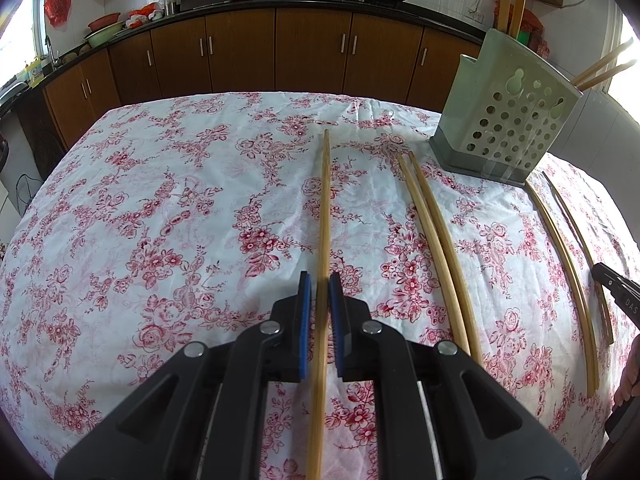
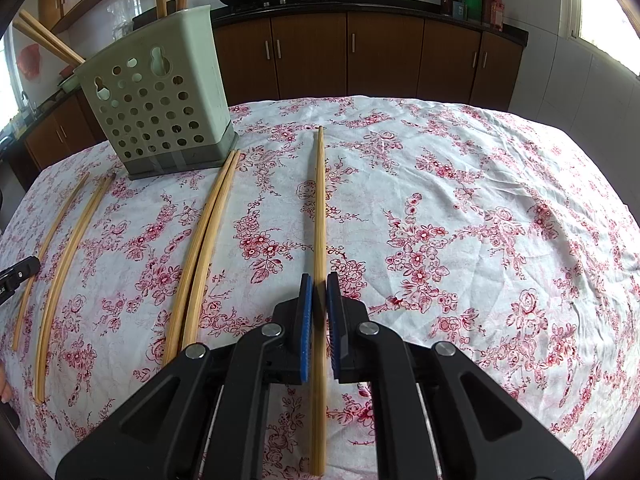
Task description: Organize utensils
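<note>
Both tongs reach forward, low and level over the cloth-covered bench (image 1: 120,200). The left tongs (image 1: 320,280) straddle one chopstick (image 1: 325,208), pads narrow on either side; whether they pinch it I cannot tell. The right tongs (image 2: 318,282) straddle another chopstick (image 2: 319,200) the same way. More chopsticks (image 2: 208,232) lie beside the perforated holder (image 2: 160,96), which stands upright on the bench.
</note>
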The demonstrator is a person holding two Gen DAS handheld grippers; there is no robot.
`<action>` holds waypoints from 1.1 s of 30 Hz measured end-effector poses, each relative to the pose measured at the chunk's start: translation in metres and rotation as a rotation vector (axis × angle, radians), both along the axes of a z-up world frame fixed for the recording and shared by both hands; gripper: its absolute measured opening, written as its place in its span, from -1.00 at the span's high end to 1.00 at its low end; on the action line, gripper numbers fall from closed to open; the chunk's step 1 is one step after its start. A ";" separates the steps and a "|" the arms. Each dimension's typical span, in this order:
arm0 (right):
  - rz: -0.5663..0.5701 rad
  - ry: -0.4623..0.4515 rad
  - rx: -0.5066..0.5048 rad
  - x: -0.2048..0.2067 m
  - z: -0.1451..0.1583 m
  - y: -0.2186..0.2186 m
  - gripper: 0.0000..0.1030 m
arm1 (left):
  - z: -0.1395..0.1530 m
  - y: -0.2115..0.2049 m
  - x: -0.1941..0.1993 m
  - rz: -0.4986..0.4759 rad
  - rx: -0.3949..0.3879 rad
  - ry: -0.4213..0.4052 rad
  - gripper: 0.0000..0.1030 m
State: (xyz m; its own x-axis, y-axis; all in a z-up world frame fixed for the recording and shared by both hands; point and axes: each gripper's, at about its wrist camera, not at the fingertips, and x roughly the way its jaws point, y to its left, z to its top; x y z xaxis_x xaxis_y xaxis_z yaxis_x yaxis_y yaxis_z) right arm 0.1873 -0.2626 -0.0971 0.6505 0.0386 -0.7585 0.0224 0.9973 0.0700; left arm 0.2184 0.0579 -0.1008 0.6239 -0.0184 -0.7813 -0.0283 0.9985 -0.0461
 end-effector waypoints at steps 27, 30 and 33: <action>-0.001 -0.001 0.003 0.000 0.001 -0.001 0.83 | 0.000 0.000 0.000 0.001 0.000 0.001 0.76; -0.003 -0.001 0.006 -0.001 0.001 -0.001 0.83 | 0.000 -0.001 0.000 -0.007 0.008 0.001 0.72; 0.000 -0.001 0.003 -0.007 0.001 0.001 0.83 | 0.000 -0.007 -0.004 -0.025 0.050 0.004 0.69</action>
State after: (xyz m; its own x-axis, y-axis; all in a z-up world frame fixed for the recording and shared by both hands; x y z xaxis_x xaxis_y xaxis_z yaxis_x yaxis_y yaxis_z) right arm 0.1805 -0.2613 -0.0959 0.6514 0.0408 -0.7576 0.0222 0.9971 0.0727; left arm 0.2145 0.0510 -0.1008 0.6207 0.0047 -0.7840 -0.0029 1.0000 0.0036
